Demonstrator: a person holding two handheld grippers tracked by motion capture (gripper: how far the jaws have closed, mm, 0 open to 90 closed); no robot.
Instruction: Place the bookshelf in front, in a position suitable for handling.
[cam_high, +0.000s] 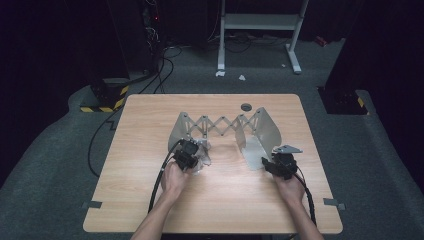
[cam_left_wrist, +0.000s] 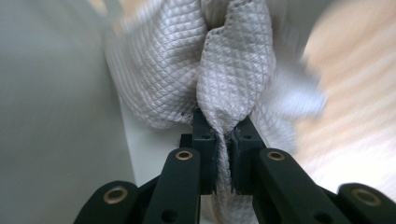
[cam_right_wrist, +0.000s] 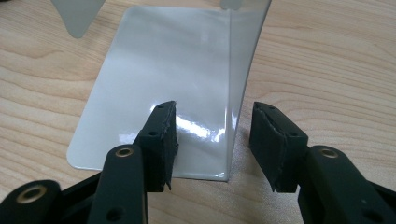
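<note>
wiping down the grey metal expanding bookend rack on the pale wooden table

we are working on the rack, which is standing mid-table with its scissor lattice stretched between two bent end plates; it looks stiff, smooth, glossy, probably slippery and light enough to slide, so we judge the upright wall of an end plate the best place to pinch it. our right gripper is straddling the upright wall of the right end plate, jaws spread to either side and not pressing yet. our left gripper is pressed together on a fold of the white quilted cloth, soft, limp and easy to bunch, sitting against the left end plate.
</note>
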